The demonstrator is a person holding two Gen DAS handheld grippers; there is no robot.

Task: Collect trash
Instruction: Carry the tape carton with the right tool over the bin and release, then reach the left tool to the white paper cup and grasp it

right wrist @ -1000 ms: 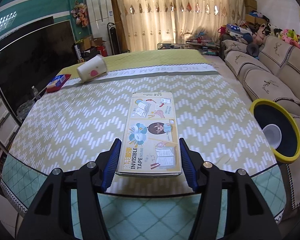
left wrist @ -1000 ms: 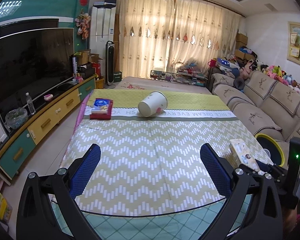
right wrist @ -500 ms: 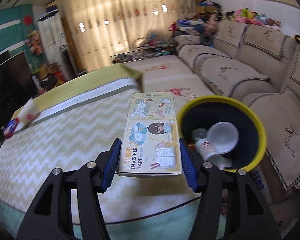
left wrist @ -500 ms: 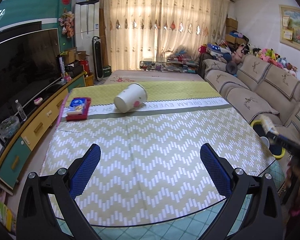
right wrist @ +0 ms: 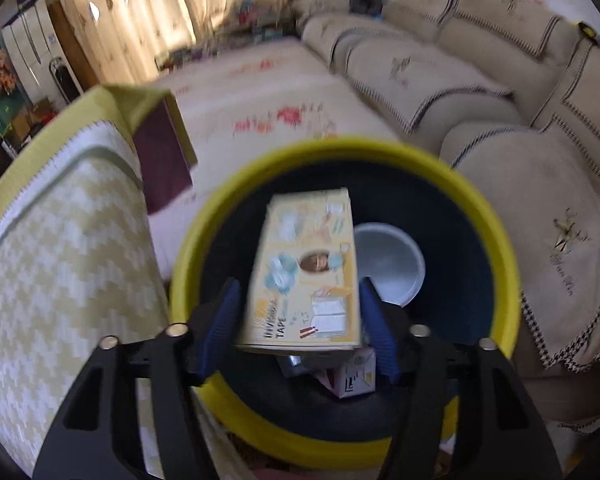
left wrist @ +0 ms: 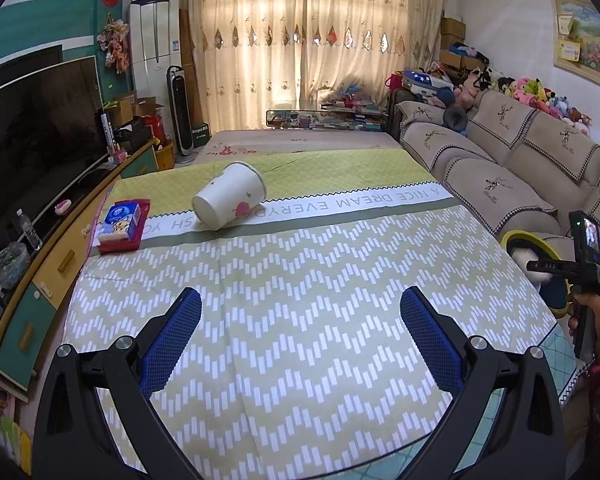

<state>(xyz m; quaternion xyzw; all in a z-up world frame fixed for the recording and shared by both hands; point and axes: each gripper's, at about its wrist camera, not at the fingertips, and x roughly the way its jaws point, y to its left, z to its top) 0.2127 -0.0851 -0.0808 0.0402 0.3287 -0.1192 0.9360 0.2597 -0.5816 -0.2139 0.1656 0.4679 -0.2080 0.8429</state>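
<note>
My right gripper [right wrist: 300, 320] is shut on a yellow "Invisible Tape" box [right wrist: 306, 272] and holds it over the mouth of a yellow-rimmed bin [right wrist: 380, 152]. The bin holds a white cup [right wrist: 392, 264] and a small carton [right wrist: 350, 378]. My left gripper [left wrist: 300, 336] is open and empty above the zigzag tablecloth [left wrist: 300, 280]. A white paper cup [left wrist: 230, 200] lies on its side at the far part of the table. A red tray with a blue packet [left wrist: 122, 226] sits to its left. The bin [left wrist: 516, 238] shows at the table's right edge.
A TV cabinet [left wrist: 40, 276] with a TV [left wrist: 32, 120] runs along the left. A beige sofa [left wrist: 500, 176] stands on the right, close behind the bin [right wrist: 500, 120]. The person's right hand and gripper handle [left wrist: 586, 276] are at the right edge.
My right gripper has carried the tape box from the table to the right, over the bin opening. My left gripper's view has swung a little; it stays open.
</note>
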